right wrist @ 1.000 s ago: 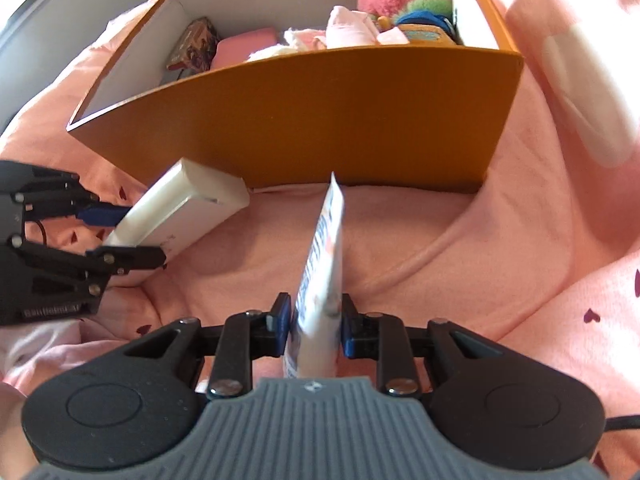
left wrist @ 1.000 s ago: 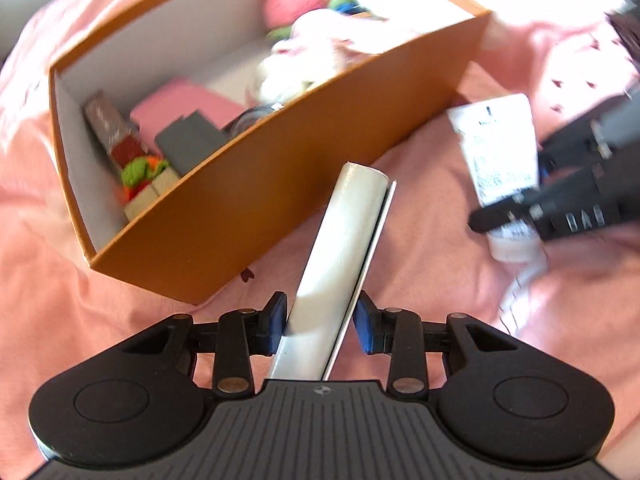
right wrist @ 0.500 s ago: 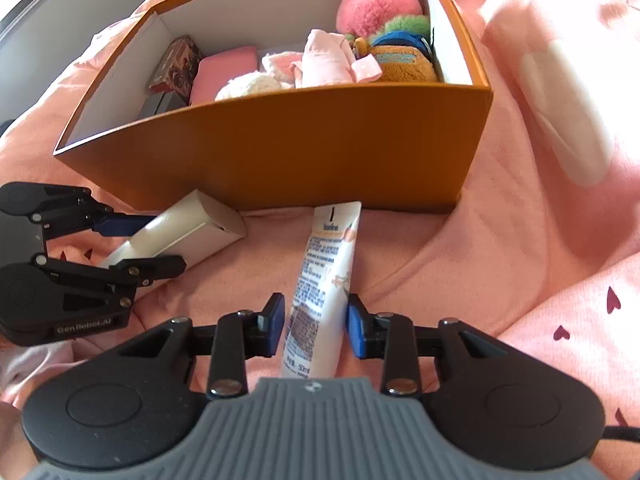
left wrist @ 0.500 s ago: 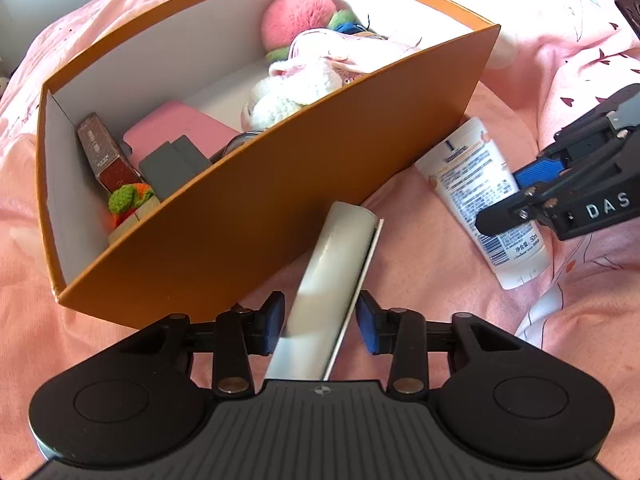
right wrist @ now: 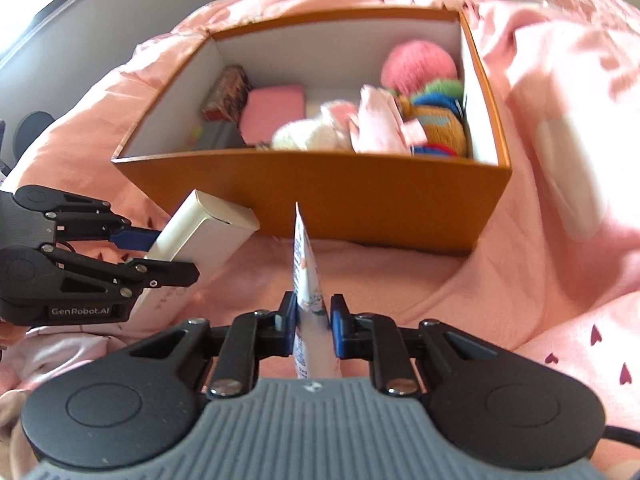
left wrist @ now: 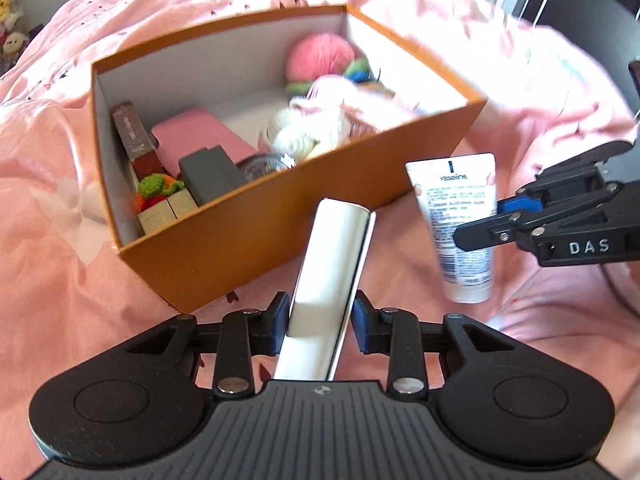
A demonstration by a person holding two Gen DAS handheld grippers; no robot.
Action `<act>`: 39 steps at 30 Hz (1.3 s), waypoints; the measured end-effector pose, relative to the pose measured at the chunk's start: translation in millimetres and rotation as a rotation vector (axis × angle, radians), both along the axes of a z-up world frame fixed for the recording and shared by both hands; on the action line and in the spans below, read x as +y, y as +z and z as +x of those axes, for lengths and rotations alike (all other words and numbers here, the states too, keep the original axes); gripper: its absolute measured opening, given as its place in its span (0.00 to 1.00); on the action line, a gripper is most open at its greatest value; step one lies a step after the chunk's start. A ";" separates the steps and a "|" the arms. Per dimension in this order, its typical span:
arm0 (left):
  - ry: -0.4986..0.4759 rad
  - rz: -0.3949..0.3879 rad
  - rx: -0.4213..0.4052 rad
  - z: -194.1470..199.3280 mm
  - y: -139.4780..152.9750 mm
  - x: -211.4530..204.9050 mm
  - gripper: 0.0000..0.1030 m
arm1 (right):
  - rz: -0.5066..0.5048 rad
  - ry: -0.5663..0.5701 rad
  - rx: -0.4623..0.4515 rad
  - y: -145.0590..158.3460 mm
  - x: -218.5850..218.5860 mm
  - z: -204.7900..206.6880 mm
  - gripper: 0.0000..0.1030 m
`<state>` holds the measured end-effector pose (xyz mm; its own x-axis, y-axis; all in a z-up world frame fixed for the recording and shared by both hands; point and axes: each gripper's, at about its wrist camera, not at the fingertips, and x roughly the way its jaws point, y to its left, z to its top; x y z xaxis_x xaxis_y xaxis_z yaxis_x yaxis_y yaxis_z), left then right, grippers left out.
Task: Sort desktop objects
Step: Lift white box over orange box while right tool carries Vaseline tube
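Note:
My left gripper [left wrist: 320, 320] is shut on a long white carton [left wrist: 332, 276] and holds it above the pink bedding, just in front of the orange box [left wrist: 248, 240]. My right gripper [right wrist: 311, 328] is shut on a white lotion tube [right wrist: 305, 280], held edge-on before the box's near wall [right wrist: 340, 192]. The tube also shows in the left wrist view [left wrist: 460, 224], and the carton in the right wrist view [right wrist: 200, 240]. The box holds plush toys [right wrist: 420, 68], a pink pad [left wrist: 196, 140], a grey block [left wrist: 208, 176] and small boxes.
Pink bedding [left wrist: 60, 280] with folds lies all around the box. A grey wall or furniture edge [right wrist: 80, 32] runs at the far left of the right wrist view. More plush toys [left wrist: 12, 40] sit far off at the left.
Both grippers have risen and pulled back, so the box's inside shows more. The right gripper's tube has turned from flat to edge-on. Both holds are unchanged.

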<state>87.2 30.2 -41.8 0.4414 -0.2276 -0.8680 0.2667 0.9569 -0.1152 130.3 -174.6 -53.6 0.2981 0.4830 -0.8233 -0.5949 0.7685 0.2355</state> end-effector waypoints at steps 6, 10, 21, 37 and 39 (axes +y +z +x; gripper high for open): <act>0.039 -0.155 -0.042 -11.2 37.8 13.4 0.31 | 0.065 0.041 -0.063 37.4 4.4 -7.5 0.19; 0.058 -0.193 -0.101 -9.4 65.4 20.9 0.31 | 0.102 0.060 -0.112 64.6 7.1 -6.4 0.19; -0.023 -0.006 -0.242 36.9 128.0 14.1 0.31 | 0.080 0.123 -0.253 118.0 30.1 30.9 0.18; -0.393 0.454 -0.193 154.4 56.6 -47.5 0.31 | -0.063 0.105 -0.218 79.0 62.8 149.8 0.18; -0.446 0.484 -0.191 163.2 43.6 -52.7 0.31 | -0.056 0.094 -0.192 71.6 61.1 161.4 0.18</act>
<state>250.4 -22.5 1.7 0.5510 -0.0295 -0.8340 0.6207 0.6824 0.3860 291.7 -113.4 18.0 0.4080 0.4707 -0.7823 -0.6939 0.7167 0.0693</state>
